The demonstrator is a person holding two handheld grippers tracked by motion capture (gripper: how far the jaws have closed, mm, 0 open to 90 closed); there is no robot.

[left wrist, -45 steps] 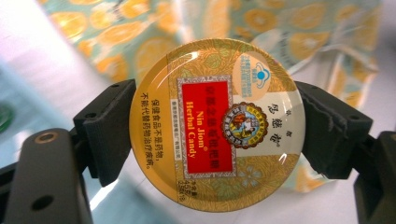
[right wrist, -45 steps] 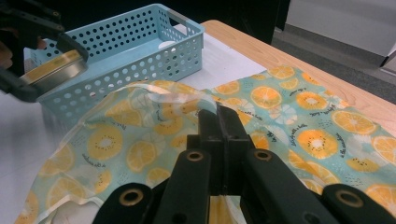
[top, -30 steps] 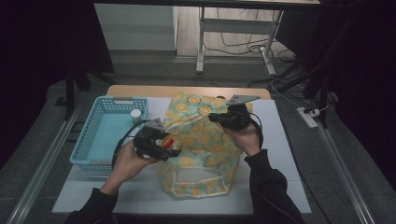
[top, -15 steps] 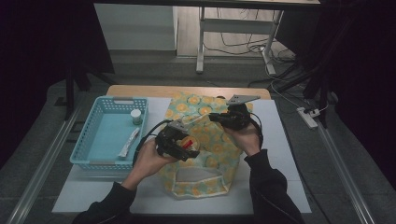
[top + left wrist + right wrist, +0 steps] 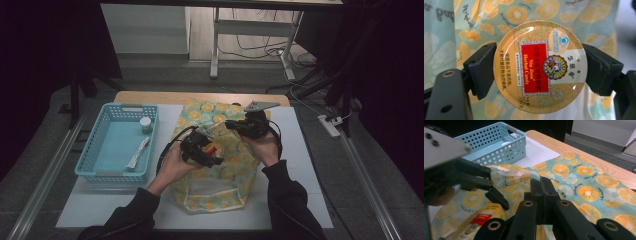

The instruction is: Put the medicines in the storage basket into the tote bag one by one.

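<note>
In the high view, the left gripper [image 5: 212, 156] holds a round candy tin [image 5: 212, 150] over the orange-print bag [image 5: 212, 197] mid-table, beside the right gripper [image 5: 231, 124]. The left gripper view shows its 2 jaws clamped on the tin's rim. The right gripper view shows its jaws pressed together, pinching the bag's edge.

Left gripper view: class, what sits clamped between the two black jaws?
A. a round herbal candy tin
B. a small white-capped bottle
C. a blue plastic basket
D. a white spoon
A: the round herbal candy tin fills the gap of the left gripper, with a black pad pressed against its rim on either side, above the orange-print bag.
</note>
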